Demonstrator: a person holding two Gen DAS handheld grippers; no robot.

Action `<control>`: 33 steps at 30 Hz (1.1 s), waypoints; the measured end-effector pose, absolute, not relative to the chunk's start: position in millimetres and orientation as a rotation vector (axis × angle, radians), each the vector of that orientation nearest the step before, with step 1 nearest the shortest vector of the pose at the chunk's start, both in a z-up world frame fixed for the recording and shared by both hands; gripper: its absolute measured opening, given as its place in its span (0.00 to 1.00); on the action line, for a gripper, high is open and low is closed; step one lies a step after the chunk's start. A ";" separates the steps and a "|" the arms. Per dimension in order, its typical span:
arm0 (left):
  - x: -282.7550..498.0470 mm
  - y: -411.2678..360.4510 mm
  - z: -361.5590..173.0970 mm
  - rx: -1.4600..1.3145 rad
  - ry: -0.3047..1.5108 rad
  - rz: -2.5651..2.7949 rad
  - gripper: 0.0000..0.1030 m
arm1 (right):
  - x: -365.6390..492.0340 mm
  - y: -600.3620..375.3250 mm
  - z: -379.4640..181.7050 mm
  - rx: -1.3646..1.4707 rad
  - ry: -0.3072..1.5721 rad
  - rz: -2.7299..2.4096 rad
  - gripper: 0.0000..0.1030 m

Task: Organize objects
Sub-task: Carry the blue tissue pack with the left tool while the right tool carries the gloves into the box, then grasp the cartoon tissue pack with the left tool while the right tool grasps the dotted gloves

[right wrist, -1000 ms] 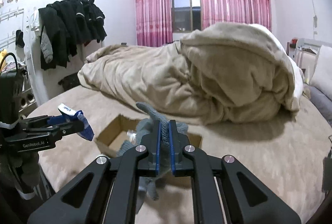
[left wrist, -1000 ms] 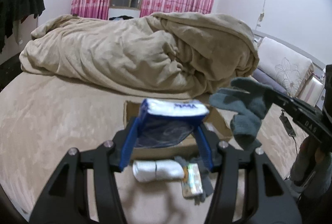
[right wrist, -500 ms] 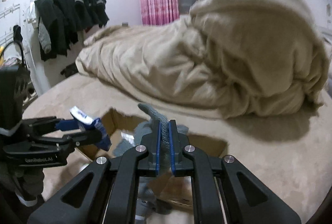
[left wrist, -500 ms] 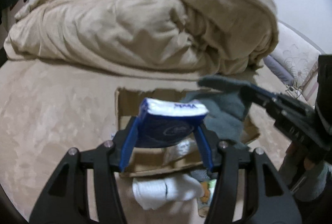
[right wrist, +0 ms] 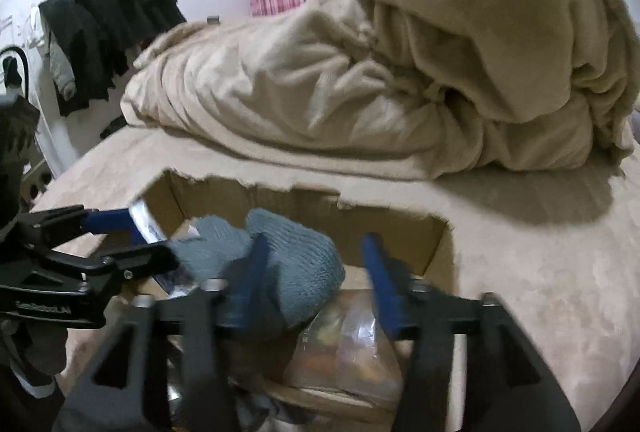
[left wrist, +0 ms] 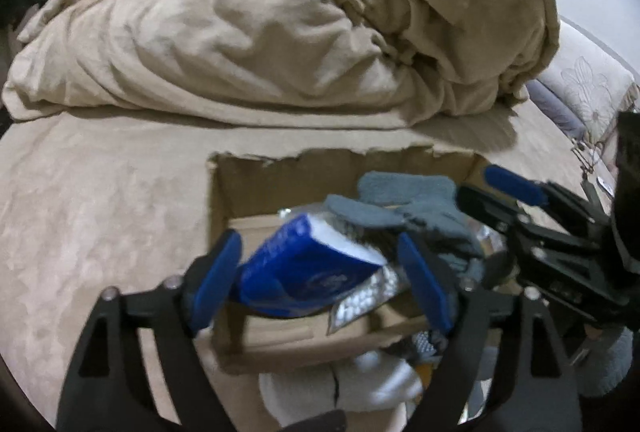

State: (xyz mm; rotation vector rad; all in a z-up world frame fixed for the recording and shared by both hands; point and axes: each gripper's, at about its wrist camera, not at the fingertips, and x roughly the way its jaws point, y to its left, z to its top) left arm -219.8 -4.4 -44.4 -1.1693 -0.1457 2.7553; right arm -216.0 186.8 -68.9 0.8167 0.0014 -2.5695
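An open cardboard box [left wrist: 256, 187] [right wrist: 432, 248] sits on the bed. My left gripper [left wrist: 320, 272] is open over the box; a blue tissue pack [left wrist: 304, 272] tilts loose between its fingers. My right gripper [right wrist: 316, 264] is open over the box; a grey sock [right wrist: 296, 264] [left wrist: 416, 203] lies free in the box against its left finger. The right gripper also shows in the left wrist view [left wrist: 516, 199], and the left gripper shows in the right wrist view [right wrist: 120, 236].
A clear snack bag [right wrist: 352, 344] and a silver blister pack [left wrist: 364, 300] lie in the box. A white sock roll [left wrist: 344, 388] lies on the bed in front of it. A heaped beige duvet [left wrist: 280, 23] is behind. Dark clothes [right wrist: 108, 23] hang at left.
Both grippers moved down over the box and opened. The blue pack tipped loose from the left fingers, and the grey sock dropped from the right gripper into the box.
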 end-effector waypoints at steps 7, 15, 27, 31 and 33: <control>-181.4 -19.9 -7.5 -1.048 -0.216 2.822 0.88 | -174.2 198.2 -32.8 0.712 -0.017 -2.589 0.86; -112.9 -28.7 27.9 -0.907 -0.251 2.869 0.88 | -115.5 210.8 10.2 0.602 -0.026 -2.599 0.86; -53.2 -7.8 7.6 -0.970 -0.241 2.840 0.88 | -58.0 219.2 13.4 0.632 -0.014 -2.551 0.86; -62.2 3.0 -15.7 -1.060 -0.255 2.795 0.88 | -65.3 222.4 -9.7 0.700 -0.045 -2.541 0.86; -66.1 8.7 -26.1 -1.097 -0.257 2.776 0.88 | -68.4 224.0 -20.3 0.724 -0.054 -2.540 0.86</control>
